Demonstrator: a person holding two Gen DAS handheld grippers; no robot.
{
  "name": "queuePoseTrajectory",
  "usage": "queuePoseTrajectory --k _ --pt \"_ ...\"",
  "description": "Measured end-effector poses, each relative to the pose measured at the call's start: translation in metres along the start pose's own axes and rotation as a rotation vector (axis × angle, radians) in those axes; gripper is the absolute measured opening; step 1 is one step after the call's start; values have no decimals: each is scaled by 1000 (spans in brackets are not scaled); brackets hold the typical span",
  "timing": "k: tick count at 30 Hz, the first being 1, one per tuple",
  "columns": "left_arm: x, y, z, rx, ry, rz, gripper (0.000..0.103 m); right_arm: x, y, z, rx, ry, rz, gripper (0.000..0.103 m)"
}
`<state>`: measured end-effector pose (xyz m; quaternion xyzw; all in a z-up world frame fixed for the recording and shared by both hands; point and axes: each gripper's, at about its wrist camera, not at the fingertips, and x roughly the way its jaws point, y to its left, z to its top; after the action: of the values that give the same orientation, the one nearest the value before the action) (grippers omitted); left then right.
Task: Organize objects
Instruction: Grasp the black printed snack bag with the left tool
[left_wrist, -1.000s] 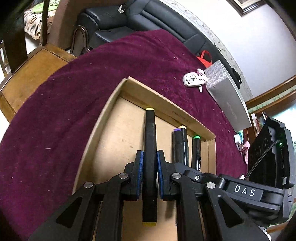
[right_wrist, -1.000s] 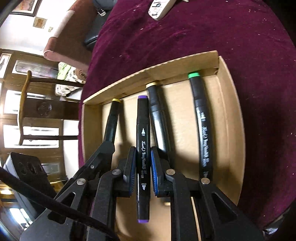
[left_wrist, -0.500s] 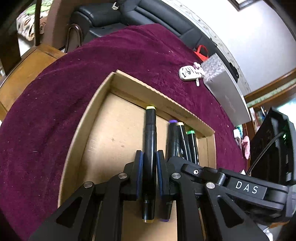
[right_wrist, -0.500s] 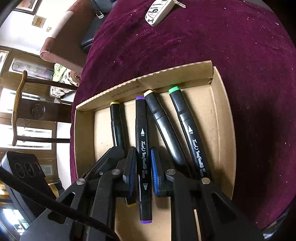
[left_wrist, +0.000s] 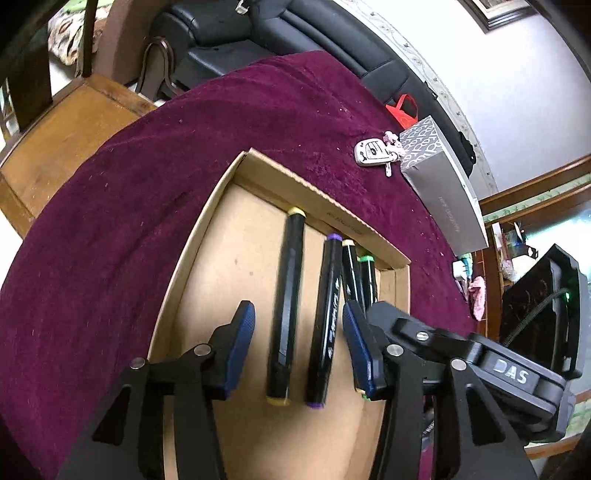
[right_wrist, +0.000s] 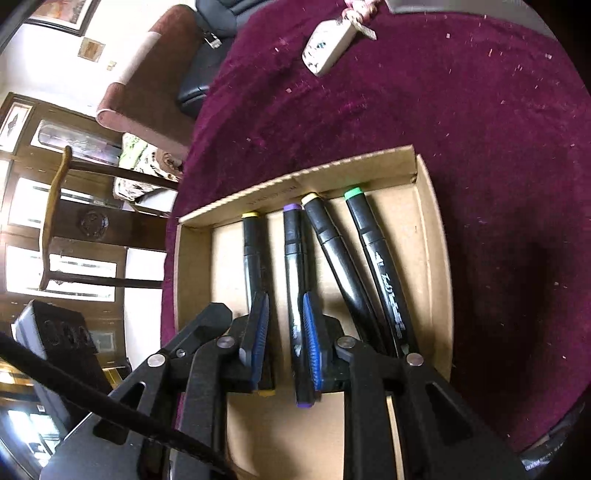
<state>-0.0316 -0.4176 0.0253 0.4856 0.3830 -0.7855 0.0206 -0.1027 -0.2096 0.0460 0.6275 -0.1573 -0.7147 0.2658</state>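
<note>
A shallow cardboard tray (left_wrist: 199, 236) (right_wrist: 434, 236) lies on a maroon cloth with several black markers side by side in it. My left gripper (left_wrist: 299, 347) hovers over the yellow-capped marker (left_wrist: 286, 306). Its jaws are opening, and both that marker and the purple-capped marker (left_wrist: 327, 317) lie loose between the pads. My right gripper (right_wrist: 285, 334) is just above the purple-capped marker (right_wrist: 295, 266). Its jaws are also opening, with the marker in the gap close to the right pad. The cream-capped marker (right_wrist: 336, 254) and green-capped marker (right_wrist: 376, 258) lie further right.
A white key fob (left_wrist: 371, 153) (right_wrist: 328, 48) and a grey patterned box (left_wrist: 443, 192) sit on the cloth beyond the tray. A wooden chair (left_wrist: 74, 122) stands past the table's left edge, and a black sofa (left_wrist: 280, 33) behind it.
Both grippers have let go: the left jaws spread wide off the yellow-capped marker, the right slightly off the purple-capped one. Both markers now lie on the tray floor. The right gripper rose a little.
</note>
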Motion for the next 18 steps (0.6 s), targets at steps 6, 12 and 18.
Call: queuePoseTrajectory --k 6,12,18 --pt "-23 -2 -16 -8 -2 -9 44 -28 -4 -20 -26 -20 10 34" --pt "-39 -9 -39 -6 23 5 48 -54 -16 -41 -38 -47 7 43" --pt "-52 -29 -65 33 28 11 48 -68 -18 -61 -104 -58 -63 43"
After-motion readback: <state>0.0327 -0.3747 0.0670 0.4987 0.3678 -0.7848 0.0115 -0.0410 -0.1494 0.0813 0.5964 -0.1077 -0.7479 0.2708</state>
